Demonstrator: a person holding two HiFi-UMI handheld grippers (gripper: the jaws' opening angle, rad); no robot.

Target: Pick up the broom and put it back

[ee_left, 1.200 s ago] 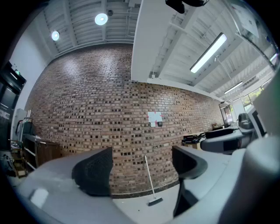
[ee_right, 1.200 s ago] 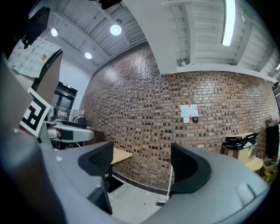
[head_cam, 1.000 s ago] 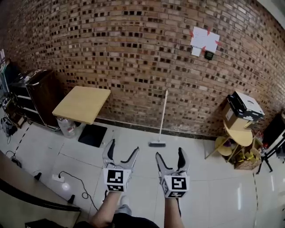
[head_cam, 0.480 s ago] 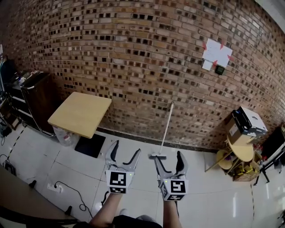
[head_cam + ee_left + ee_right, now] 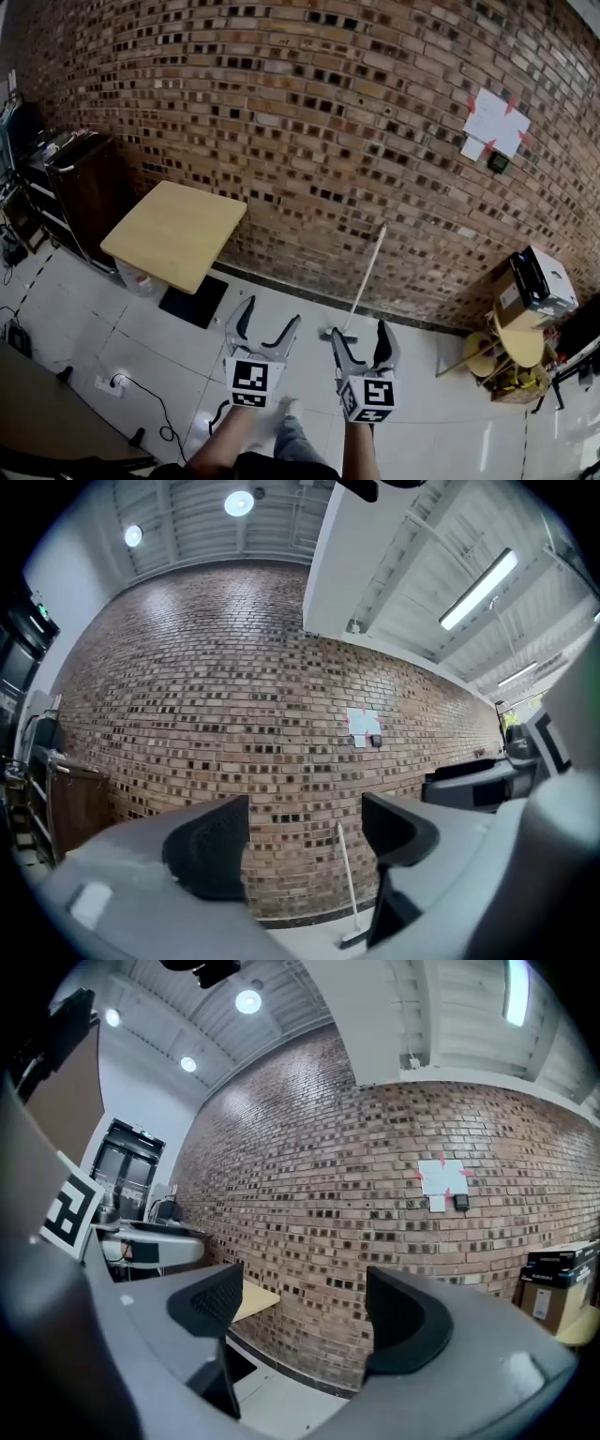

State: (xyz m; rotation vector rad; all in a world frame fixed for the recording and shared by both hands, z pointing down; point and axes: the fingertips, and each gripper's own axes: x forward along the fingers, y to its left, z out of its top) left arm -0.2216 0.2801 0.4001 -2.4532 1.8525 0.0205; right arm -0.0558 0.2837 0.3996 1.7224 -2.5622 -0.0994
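Note:
The broom (image 5: 364, 279) leans against the brick wall, its pale handle up and its head (image 5: 337, 333) on the white floor. Both grippers are held level and side by side, a short way in front of it. My left gripper (image 5: 269, 317) is open; its jaws have just been closing partway, with nothing between them. In the left gripper view the broom (image 5: 345, 883) shows beyond the jaws, close to the right finger. My right gripper (image 5: 360, 336) is open and empty, its tips just in front of the broom head in the head view. The right gripper view shows no broom.
A tilted wooden table (image 5: 173, 234) stands left of the broom with a black mat (image 5: 192, 302) under its edge. A dark cabinet (image 5: 80, 187) is at far left. Boxes (image 5: 536, 286) and a small round table (image 5: 520, 342) stand at right. A power strip (image 5: 106, 382) lies lower left.
Both grippers have moved forward toward the wall, and the broom now appears nearer and just beyond the right gripper's tips. The broom itself has not moved.

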